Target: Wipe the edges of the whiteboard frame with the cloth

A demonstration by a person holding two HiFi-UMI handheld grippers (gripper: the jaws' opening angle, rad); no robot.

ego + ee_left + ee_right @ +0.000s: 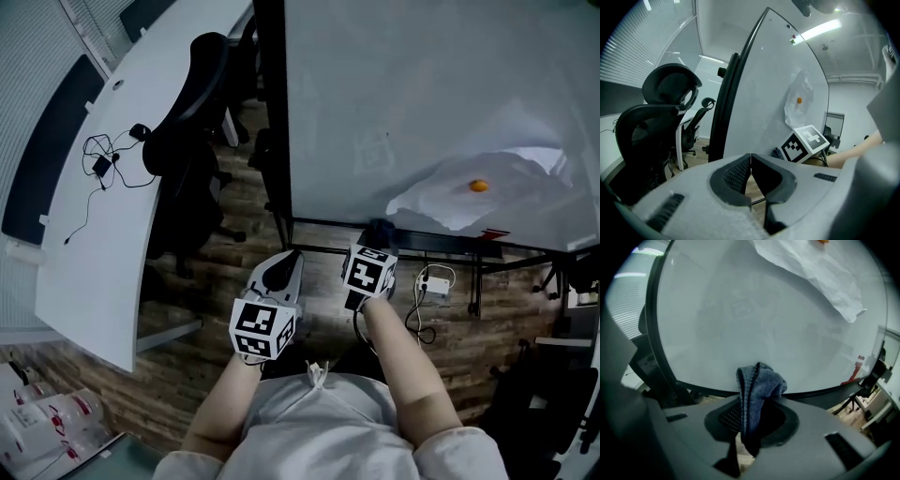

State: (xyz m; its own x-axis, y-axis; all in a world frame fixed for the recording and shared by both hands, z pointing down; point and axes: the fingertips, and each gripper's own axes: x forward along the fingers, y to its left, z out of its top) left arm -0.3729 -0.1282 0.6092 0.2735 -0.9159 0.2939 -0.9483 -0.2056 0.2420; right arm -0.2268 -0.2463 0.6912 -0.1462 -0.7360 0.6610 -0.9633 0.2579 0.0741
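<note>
The whiteboard [412, 94] stands upright ahead, with a black frame [281, 141] down its left side and along its bottom. My right gripper [378, 240] is shut on a blue-grey cloth [757, 383], held just below the bottom frame edge [712, 391]; I cannot tell whether the cloth [380, 229] touches it. My left gripper [288, 262] hovers to the left over the floor. In the left gripper view its jaws [751, 161] are pressed together with nothing between them, near the frame's left edge [723, 112]. The right gripper's marker cube [806, 143] shows there too.
A white paper sheet [487, 192] is pinned to the board by an orange magnet [478, 186]. A black office chair [187, 141] and a curved white desk [103, 216] with cables stand to the left. A white adapter with cord [433, 284] lies on the wooden floor under the board.
</note>
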